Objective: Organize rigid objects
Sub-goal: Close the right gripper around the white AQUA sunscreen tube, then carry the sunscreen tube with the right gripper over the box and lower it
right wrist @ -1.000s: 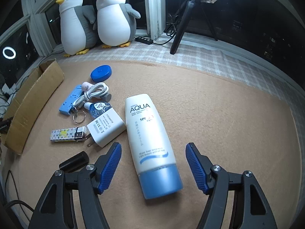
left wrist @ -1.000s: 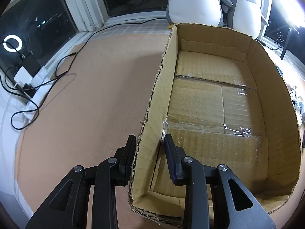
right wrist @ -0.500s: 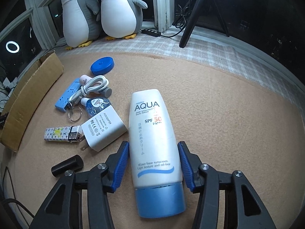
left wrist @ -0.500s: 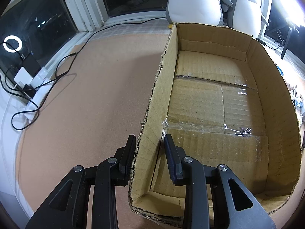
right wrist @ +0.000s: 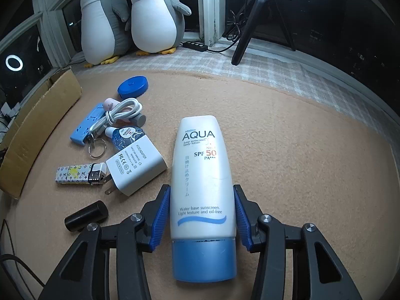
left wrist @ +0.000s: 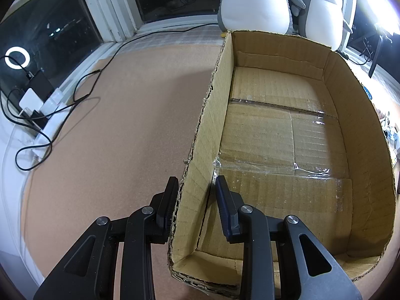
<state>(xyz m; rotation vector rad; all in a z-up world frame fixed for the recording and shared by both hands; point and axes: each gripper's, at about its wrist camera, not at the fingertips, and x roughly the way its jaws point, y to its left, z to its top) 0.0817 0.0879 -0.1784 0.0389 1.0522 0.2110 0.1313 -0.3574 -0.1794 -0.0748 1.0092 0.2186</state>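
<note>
Left wrist view: left gripper clamped on near left wall of cardboard box, one finger outside, one inside. Box interior bare, taped floor seam ahead of the fingers. Cork mat to the left; two penguin plushies beyond the far wall.

Right wrist view: right gripper closing around AQUA sunscreen tube, blue pads against both sides just above the blue cap, tube lying flat, cap toward the camera. Left of the gripper: white AC adapter, patterned lighter, black cylinder. Farther ahead-left: blue tape measure, white cable, blue power strip. Box edge at far left.
</note>
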